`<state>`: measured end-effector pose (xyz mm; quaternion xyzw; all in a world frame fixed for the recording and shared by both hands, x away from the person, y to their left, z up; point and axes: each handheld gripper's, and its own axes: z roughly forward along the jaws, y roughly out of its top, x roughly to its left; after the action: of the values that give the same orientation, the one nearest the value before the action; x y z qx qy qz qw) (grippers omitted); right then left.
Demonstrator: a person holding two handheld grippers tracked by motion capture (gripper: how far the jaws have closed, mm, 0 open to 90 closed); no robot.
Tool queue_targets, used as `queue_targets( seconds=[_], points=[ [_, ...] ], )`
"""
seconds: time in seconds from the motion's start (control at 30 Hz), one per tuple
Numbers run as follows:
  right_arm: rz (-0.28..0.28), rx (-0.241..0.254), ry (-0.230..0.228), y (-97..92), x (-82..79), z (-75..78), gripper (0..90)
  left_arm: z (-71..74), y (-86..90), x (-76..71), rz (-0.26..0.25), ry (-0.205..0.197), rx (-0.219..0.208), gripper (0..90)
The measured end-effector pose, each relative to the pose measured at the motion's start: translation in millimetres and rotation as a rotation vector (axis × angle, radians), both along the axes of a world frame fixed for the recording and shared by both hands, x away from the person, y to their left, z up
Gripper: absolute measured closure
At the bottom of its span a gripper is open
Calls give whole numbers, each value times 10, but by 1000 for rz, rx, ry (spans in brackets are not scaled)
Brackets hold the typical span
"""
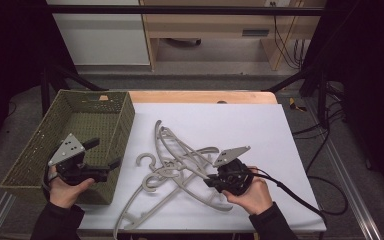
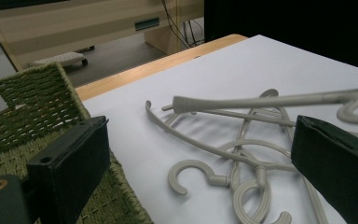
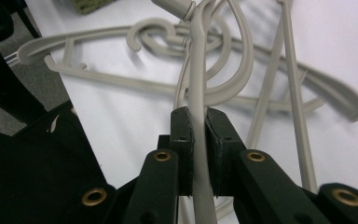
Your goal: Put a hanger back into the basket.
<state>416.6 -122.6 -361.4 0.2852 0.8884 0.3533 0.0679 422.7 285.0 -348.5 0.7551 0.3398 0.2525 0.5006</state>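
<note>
Several grey plastic hangers [image 1: 172, 167] lie tangled on a white sheet [image 1: 230, 125]. My right gripper [image 1: 210, 181] sits at the right side of the pile, shut on one hanger's arm [image 3: 196, 84]. That arm runs straight up between the pads [image 3: 182, 126]. In the left gripper view the same arm [image 2: 242, 101] hangs lifted above the others. My left gripper [image 1: 104, 153] is open and holds nothing, hovering over the right wall of a green woven basket [image 1: 40, 145]. Its jaws stand wide apart, pointing toward the hangers [image 2: 223, 158].
The basket [image 2: 28, 102] stands at the table's left side with nothing visible inside. A bare wooden strip [image 1: 200, 96] shows beyond the sheet. The right gripper's cable [image 1: 290, 192] trails off the table's right edge. Dark frame bars flank the table.
</note>
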Motion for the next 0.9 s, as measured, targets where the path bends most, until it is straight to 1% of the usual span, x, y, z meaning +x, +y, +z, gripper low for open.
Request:
queue_targets(
  seconds=[0.07,0.1,0.13,0.17,0.2,0.27,0.33,0.37,0.4,0.5,0.53,0.63,0.67,0.8,0.87,0.9],
  points=[
    [14,14,-9,-49,35,59,825,10,-40,-11,-15,-5,9,43],
    [35,29,-13,-74,58,78,825,13,-61,-15,-24,-7,16,43],
    [44,49,-9,-87,69,95,825,16,-85,-19,-33,-10,23,43],
    [64,47,-13,-109,84,118,825,20,-109,-24,-41,-11,33,43],
    [77,57,-17,-121,96,130,825,20,-140,-28,-52,-11,40,43],
    [123,72,-15,-143,119,146,825,19,-204,-39,-75,-12,61,43],
    [153,81,-18,-149,131,150,825,15,-265,-46,-100,-10,85,43],
    [169,80,-18,-152,134,152,825,12,-310,-51,-115,-14,107,43],
    [195,83,-19,-151,137,149,825,11,-336,-56,-121,-15,119,43],
    [235,84,-13,-137,134,144,825,7,-436,-71,-160,-24,168,43],
    [258,86,-14,-132,133,139,825,5,-457,-75,-170,-24,180,43],
    [292,88,-2,-123,121,140,825,-10,-548,-86,-208,-30,236,53],
    [314,95,3,-123,120,141,825,-18,-580,-86,-218,-32,250,56],
    [355,108,5,-126,109,169,825,-51,-706,-88,-273,-41,324,83],
    [366,111,9,-129,103,185,825,-69,-766,-89,-292,-54,364,101],
    [376,113,13,-131,102,189,825,-79,-800,-90,-303,-68,386,112]
  ],
)
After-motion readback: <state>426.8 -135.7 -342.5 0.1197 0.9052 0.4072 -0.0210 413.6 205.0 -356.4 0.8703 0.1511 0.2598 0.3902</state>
